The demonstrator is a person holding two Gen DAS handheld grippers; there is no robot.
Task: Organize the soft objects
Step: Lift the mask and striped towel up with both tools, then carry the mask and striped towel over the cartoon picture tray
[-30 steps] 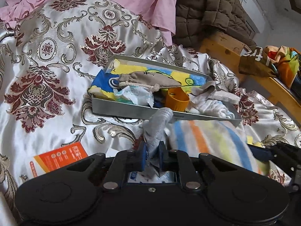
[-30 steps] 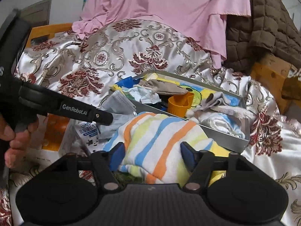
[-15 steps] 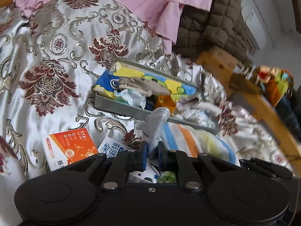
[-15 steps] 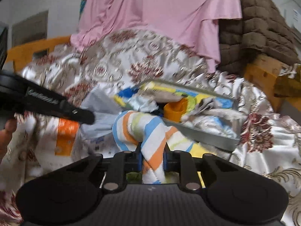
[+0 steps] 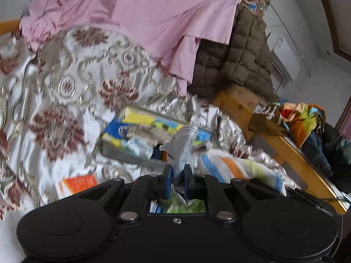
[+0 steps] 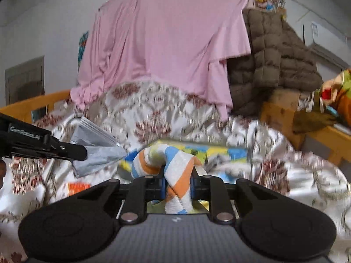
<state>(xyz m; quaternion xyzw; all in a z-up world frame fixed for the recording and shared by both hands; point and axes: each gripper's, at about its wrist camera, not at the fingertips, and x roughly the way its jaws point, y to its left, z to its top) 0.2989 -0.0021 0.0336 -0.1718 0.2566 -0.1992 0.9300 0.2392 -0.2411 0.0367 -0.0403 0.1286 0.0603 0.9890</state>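
Gripping is confirmed on both sides: the left gripper point(image 5: 176, 175) is clamped narrowly on a grey face mask point(image 5: 183, 144), and the right gripper point(image 6: 177, 185), whose jaws have just been closing, is pinched on a bunched striped towel point(image 6: 173, 166). Both items are held above the patterned bedspread point(image 5: 65, 87), in front of the grey tray point(image 5: 129, 155).

Risk noted: only a fold of towel is caught, so slippage under its hanging weight is judged possible; the mask's loose end could snag the tray rim.

Tray contents are smeared by motion blur and cannot be identified. The towel's lower end is hidden behind the gripper body.
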